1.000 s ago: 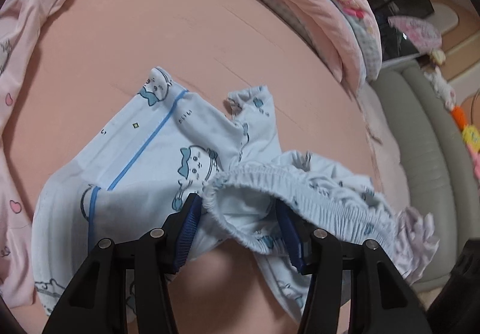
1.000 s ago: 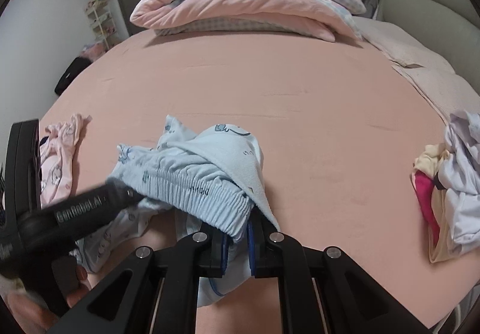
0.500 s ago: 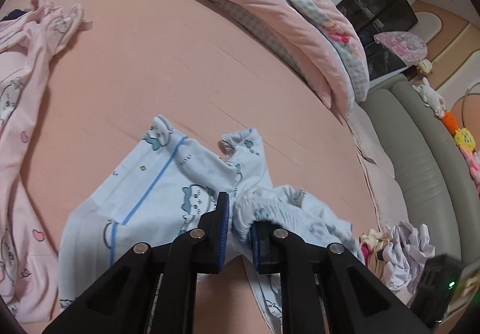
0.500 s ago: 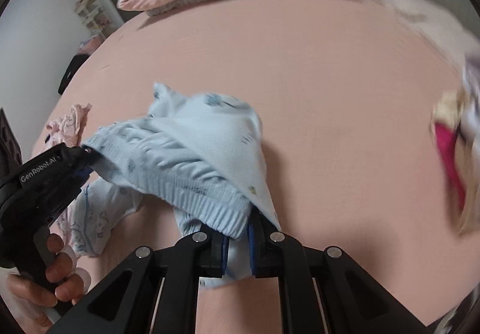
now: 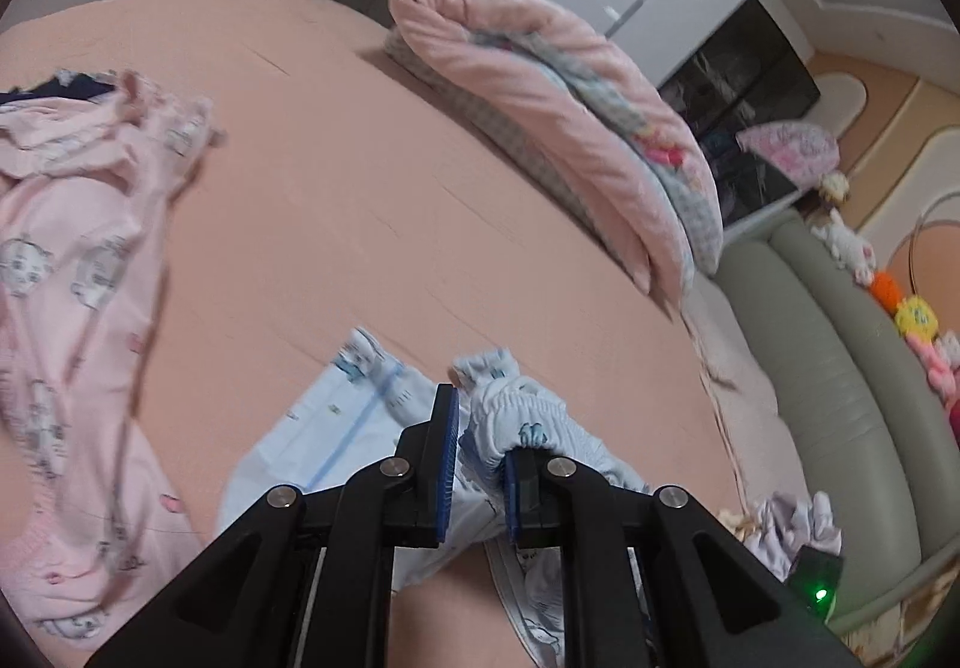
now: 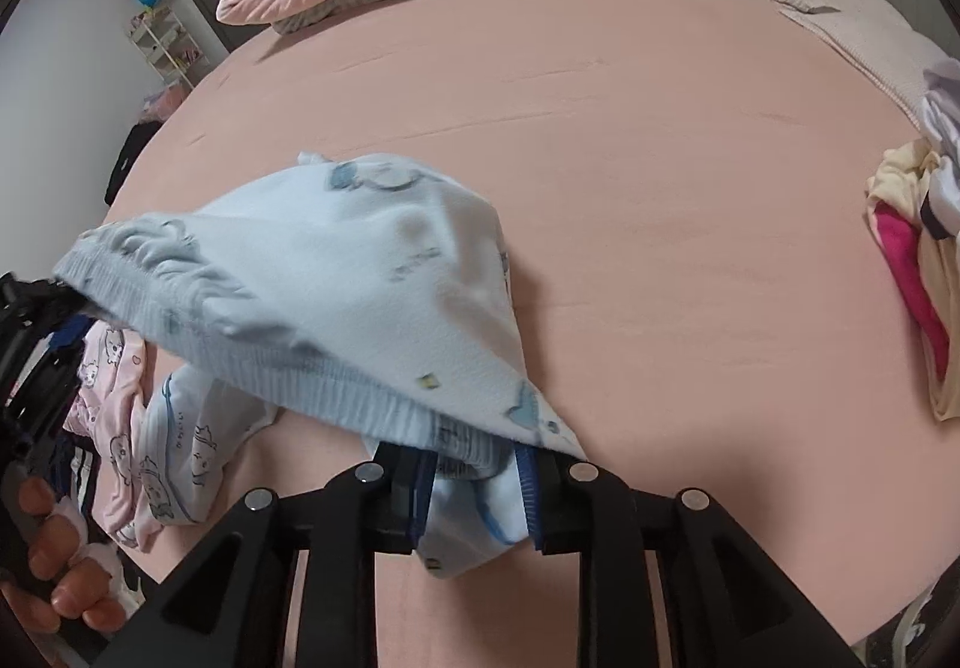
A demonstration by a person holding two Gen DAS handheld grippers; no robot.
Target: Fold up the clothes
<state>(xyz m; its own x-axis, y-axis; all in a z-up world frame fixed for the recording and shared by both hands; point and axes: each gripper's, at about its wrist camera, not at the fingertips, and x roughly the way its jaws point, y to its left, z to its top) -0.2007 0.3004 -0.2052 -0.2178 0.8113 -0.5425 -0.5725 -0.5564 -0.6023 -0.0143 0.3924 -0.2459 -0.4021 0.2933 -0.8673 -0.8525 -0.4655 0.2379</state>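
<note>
Both tongs had the light blue pyjama trousers (image 6: 360, 284) between their fingers. Left tongs (image 5: 480, 464) were clenched on the gathered elastic waistband (image 5: 516, 416), whose bunched cloth bulged out above the narrow gap between the blue pads. Right tongs (image 6: 474, 488) were opening: their jaws stood a little apart, with the other end of the waistband and a fold of cloth hanging loosely in the gap, so the pads did not seem to press on it.

The trousers were lifted above the pink bed sheet (image 6: 660, 188), the waistband stretched between the two tools, while the legs trailed down onto the sheet.

From the left wrist, the flat part of the trousers with its blue stripe lay just beyond the tool, a pink printed garment (image 5: 78, 272) was spread at the left of the bed, and a folded pink quilt (image 5: 540, 104) lay at the far side next to a grey padded headboard (image 5: 840, 398). Only the right wrist showed the person's hand (image 6: 54, 566) gripping the left tool's handle at the left edge, and a small heap of white, cream and magenta clothes (image 6: 912, 260) on the right of the bed.
</note>
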